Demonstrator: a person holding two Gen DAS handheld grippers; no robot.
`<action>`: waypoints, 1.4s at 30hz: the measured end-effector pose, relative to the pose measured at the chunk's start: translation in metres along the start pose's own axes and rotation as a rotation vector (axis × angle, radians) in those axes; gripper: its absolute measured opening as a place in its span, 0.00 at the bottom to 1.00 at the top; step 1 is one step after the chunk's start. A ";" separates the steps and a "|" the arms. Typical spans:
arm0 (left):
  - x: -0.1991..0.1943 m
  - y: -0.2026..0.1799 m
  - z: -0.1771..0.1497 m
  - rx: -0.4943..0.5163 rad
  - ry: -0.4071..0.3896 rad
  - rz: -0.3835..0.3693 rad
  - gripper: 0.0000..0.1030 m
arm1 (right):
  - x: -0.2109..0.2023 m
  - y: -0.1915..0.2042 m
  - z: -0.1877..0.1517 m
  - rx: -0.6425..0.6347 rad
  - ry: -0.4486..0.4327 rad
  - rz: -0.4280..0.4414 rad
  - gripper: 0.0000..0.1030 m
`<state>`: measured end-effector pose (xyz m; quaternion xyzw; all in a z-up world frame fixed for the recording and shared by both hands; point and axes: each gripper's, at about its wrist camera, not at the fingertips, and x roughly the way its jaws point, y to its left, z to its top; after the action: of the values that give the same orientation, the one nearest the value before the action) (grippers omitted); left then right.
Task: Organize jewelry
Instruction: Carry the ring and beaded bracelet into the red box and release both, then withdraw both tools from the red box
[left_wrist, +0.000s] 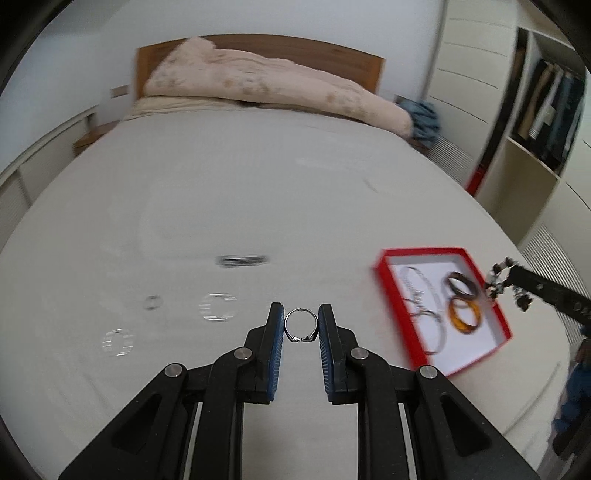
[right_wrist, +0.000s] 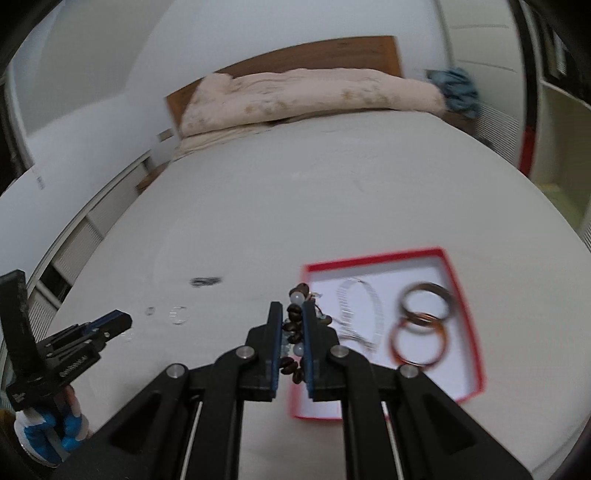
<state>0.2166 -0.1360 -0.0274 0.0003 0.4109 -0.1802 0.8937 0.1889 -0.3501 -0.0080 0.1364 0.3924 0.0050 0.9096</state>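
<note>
Red box (left_wrist: 496, 321) waits for both loads: our left gripper (left_wrist: 301, 325) pinches a ring (left_wrist: 301, 325), our right gripper (right_wrist: 293, 328) clamps beads (right_wrist: 293, 321).

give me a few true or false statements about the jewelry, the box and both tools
1. The left tool holds a silver ring. True.
2. The right tool is empty. False: it is shut on a dark beaded bracelet.
3. The red cardboard box holds an amber bangle. True.
4. The red box is empty. False: bangles and a silver chain bracelet lie inside.
5. Some clear rings lie loose on the white bed sheet. True.
</note>
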 end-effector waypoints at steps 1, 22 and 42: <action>0.007 -0.012 0.001 0.014 0.009 -0.016 0.18 | 0.000 -0.015 -0.003 0.021 0.004 -0.015 0.09; 0.135 -0.165 -0.038 0.235 0.248 -0.115 0.18 | 0.069 -0.133 -0.056 0.142 0.162 -0.050 0.10; 0.109 -0.165 -0.031 0.250 0.232 -0.103 0.31 | 0.022 -0.128 -0.054 0.155 0.125 -0.053 0.33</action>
<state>0.2056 -0.3202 -0.1037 0.1111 0.4851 -0.2742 0.8229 0.1526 -0.4575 -0.0911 0.1956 0.4511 -0.0410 0.8698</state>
